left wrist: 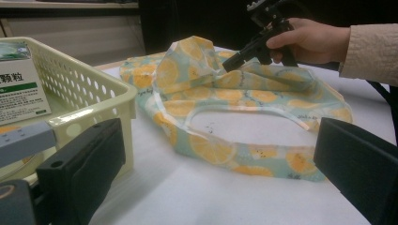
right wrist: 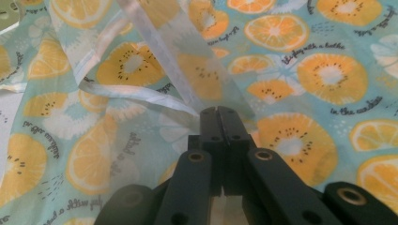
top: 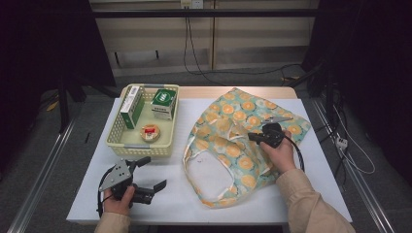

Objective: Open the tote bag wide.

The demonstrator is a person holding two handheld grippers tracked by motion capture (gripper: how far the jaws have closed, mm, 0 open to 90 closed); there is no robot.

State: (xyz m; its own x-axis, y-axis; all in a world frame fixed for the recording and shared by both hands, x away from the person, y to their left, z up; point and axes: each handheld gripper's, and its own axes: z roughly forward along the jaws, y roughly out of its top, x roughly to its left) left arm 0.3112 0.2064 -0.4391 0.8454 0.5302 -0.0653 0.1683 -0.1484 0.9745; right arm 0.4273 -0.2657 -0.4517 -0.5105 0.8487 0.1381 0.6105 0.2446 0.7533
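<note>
Right tongs (top: 251,136) clenched on a fold of the fruit-print bag (top: 228,145), which lies spread on the worktop (top: 325,165) right of the basket (top: 116,138). Left tongs (top: 154,172) released, resting near the worktop's front edge, well apart from the bag.

Teal bag (top: 243,141) with orange-slice print

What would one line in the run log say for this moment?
right gripper: shut on bag, lifting a fold | left gripper: open, idle on table | basket: three items inside

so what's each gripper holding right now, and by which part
The right gripper is shut on the bag, pinching a raised fold of fabric by its handle strap. The left gripper is open and holds nothing.
</note>
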